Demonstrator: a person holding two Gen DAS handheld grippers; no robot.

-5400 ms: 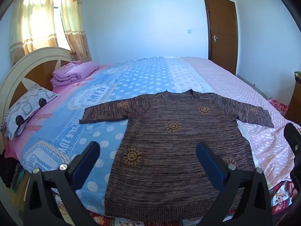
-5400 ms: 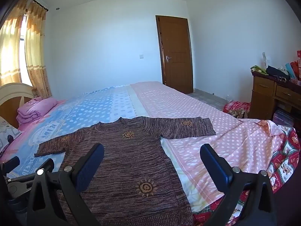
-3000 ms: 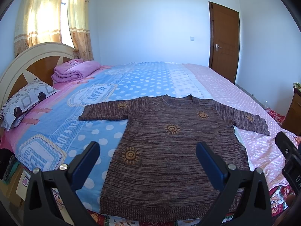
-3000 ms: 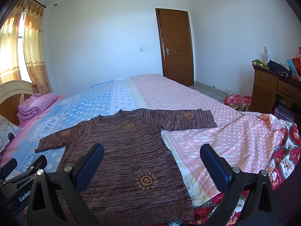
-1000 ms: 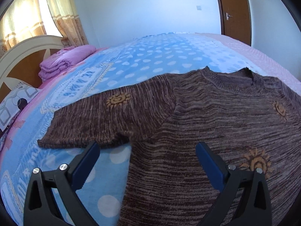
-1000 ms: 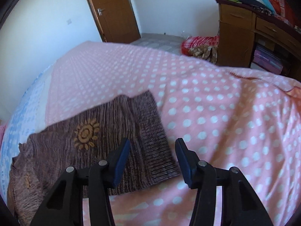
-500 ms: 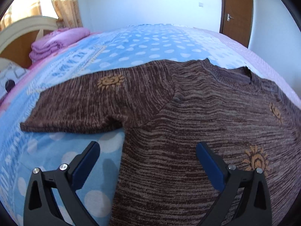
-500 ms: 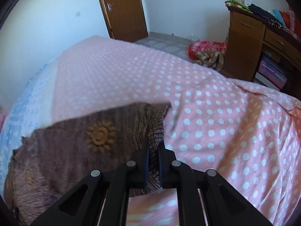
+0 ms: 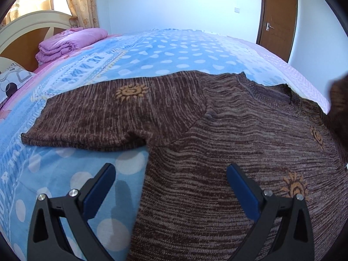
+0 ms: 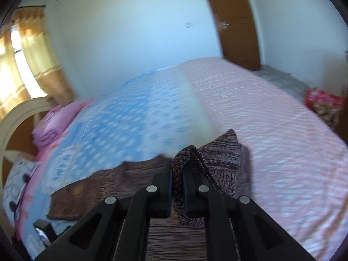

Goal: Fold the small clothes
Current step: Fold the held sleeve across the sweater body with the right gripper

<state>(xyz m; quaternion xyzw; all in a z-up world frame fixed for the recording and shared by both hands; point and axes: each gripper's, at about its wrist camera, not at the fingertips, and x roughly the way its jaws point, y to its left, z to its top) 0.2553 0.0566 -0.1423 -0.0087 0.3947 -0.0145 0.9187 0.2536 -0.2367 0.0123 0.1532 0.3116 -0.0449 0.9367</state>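
A brown knit sweater (image 9: 217, 143) with orange sun motifs lies flat on the bed, its left sleeve (image 9: 104, 117) spread out to the left. My left gripper (image 9: 171, 187) hovers open over the sweater's left side below the armpit, with nothing between its blue pads. In the right wrist view my right gripper (image 10: 177, 187) is shut on the right sleeve's cuff (image 10: 217, 158), which is lifted off the bed and bunched above the sweater's body (image 10: 169, 237). The lifted sleeve shows as a dark blur (image 9: 339, 108) at the right edge of the left wrist view.
The bed has a blue dotted cover (image 9: 165, 50) on the left and a pink dotted one (image 10: 271, 119) on the right. Folded pink bedding (image 9: 67, 43) and a pillow (image 9: 13, 80) lie by the headboard (image 9: 28, 24). A brown door (image 9: 280, 21) stands behind the bed.
My right gripper closed on the right sleeve's cuff, lifted it and swung it left over the sweater's body. The left gripper stayed open over the sweater's left side, tilting a little.
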